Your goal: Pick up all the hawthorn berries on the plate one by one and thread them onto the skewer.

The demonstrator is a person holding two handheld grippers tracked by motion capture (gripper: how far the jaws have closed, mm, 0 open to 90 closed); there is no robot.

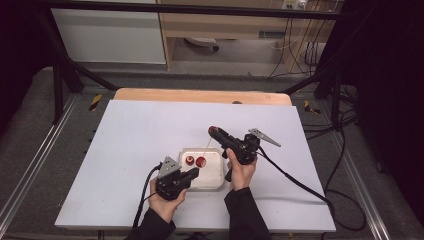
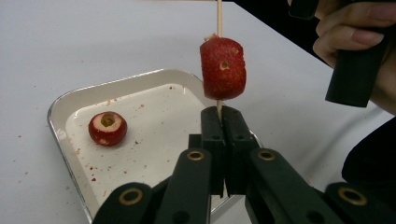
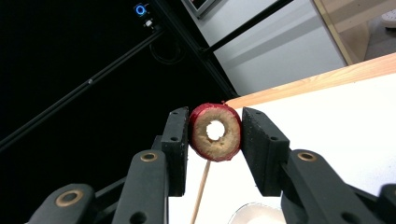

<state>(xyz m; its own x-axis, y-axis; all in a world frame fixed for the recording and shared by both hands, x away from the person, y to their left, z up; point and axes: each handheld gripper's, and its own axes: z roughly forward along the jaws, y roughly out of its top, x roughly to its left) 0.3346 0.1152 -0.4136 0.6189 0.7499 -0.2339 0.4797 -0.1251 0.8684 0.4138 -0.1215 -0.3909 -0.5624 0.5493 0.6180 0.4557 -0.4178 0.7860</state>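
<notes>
Left to right, high view. Left gripper [image 1: 192,173] at near-left edge of white tray [image 1: 216,184], jaws fully closed on bottom end of thin wooden skewer [image 1: 207,146]. Left gripper view: skewer [image 2: 218,16] rising upright out of the clamped pads, red fruit piece [image 2: 223,68] threaded on it just above the jaw tips. Second fruit piece [image 2: 108,128], cored, cut face up, lying loose in tray [image 2: 60,107] near its left side, apart from the skewer. Red crumbs scattered across tray and white table [image 1: 130,140]. Right gripper [image 1: 214,131] above tray's far-right corner, jaws part-closed, gripping a cored fruit ring [image 3: 215,132] by its sides. Skewer [image 3: 201,191] running up beneath the ring; contact not discernible.
</notes>
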